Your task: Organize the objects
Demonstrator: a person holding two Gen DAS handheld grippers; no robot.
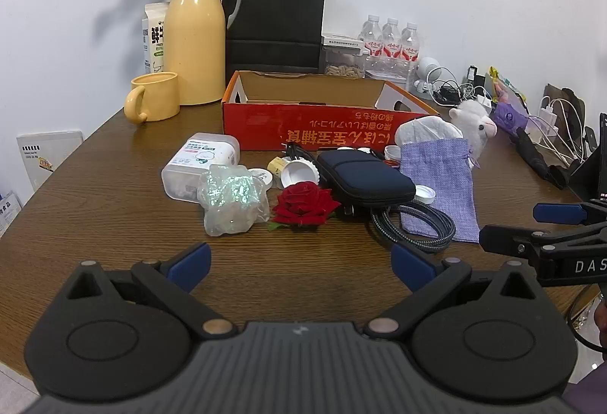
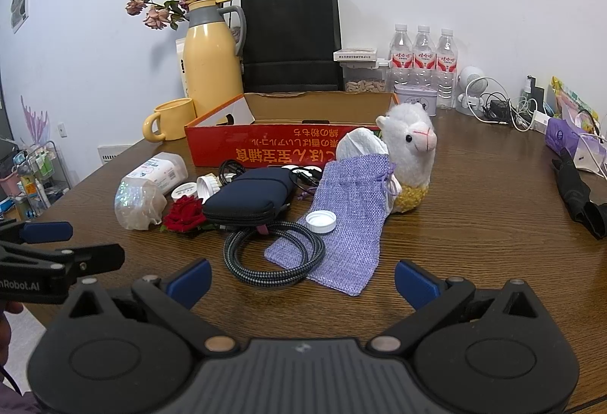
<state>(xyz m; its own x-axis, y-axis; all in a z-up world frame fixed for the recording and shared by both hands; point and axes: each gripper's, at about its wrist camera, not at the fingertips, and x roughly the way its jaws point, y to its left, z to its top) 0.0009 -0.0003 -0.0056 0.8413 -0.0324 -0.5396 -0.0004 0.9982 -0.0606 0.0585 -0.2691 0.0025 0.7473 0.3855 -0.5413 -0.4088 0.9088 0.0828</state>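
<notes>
A shallow red cardboard box (image 1: 303,125) (image 2: 265,144) stands open behind a clutter of small things. Among them are a red rose (image 1: 303,204) (image 2: 185,213), a crumpled shiny wrap (image 1: 231,199) (image 2: 138,203), a navy zip pouch (image 1: 364,178) (image 2: 246,199), a lilac cloth bag (image 1: 440,182) (image 2: 349,220), a coiled braided cable (image 1: 413,224) (image 2: 273,251), a white alpaca plush (image 1: 474,125) (image 2: 409,156) and a clear wipes tub (image 1: 201,159) (image 2: 159,169). My left gripper (image 1: 299,268) hangs open in front of the rose, holding nothing. My right gripper (image 2: 303,281) is open and empty before the cable and bag.
A yellow flask (image 1: 195,34) (image 2: 212,61), yellow mug (image 1: 153,97) (image 2: 169,120), black paper bag (image 1: 277,15) (image 2: 290,38) and three water bottles (image 1: 390,42) (image 2: 423,57) line the wall. White chargers and cords (image 1: 546,118) (image 2: 508,106) and a black umbrella (image 2: 576,194) lie at the right. Several white caps (image 2: 320,221) are scattered about.
</notes>
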